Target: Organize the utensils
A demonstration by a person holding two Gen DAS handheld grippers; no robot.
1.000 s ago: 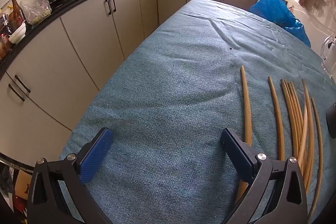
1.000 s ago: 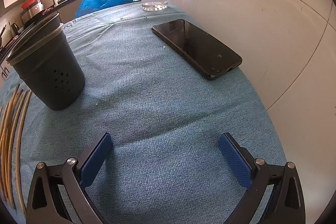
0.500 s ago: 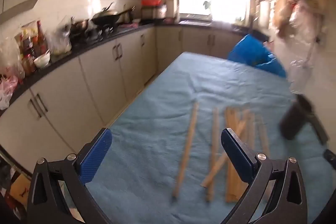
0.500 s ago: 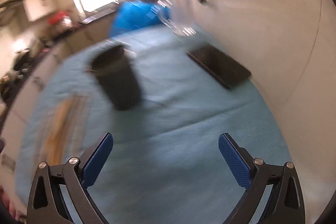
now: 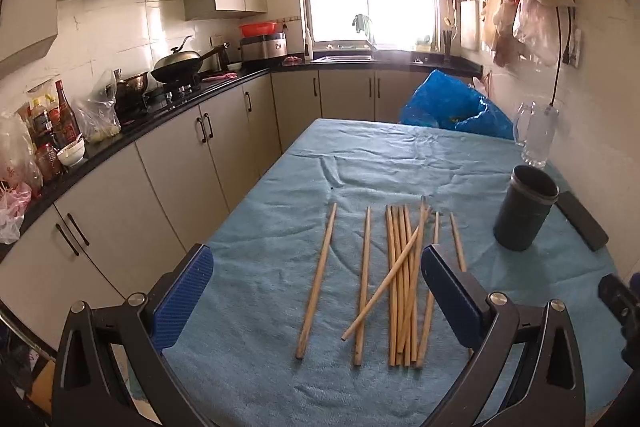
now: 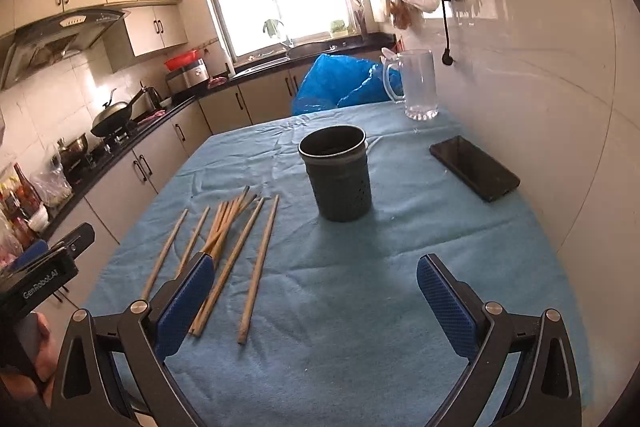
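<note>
Several wooden chopsticks (image 5: 400,279) lie side by side on the blue tablecloth (image 5: 260,267), one lying crosswise over the bundle. In the right wrist view the same chopsticks (image 6: 228,239) fan out left of a dark perforated holder cup (image 6: 338,175), which stands upright. That cup (image 5: 522,213) sits right of the sticks in the left wrist view. My left gripper (image 5: 318,291) hovers open above the near ends of the chopsticks, holding nothing. My right gripper (image 6: 314,301) is open and empty over bare cloth, nearer than the cup.
A black phone (image 6: 474,173) lies by the white wall at the right. A clear glass mug (image 6: 416,85) and a blue plastic bag (image 6: 340,83) stand at the far end. Kitchen counter and cabinets (image 5: 168,163) run along the left.
Both grippers have risen and pulled back from low over the cloth, so the whole table with chopsticks and cup now shows. Both stay open.
</note>
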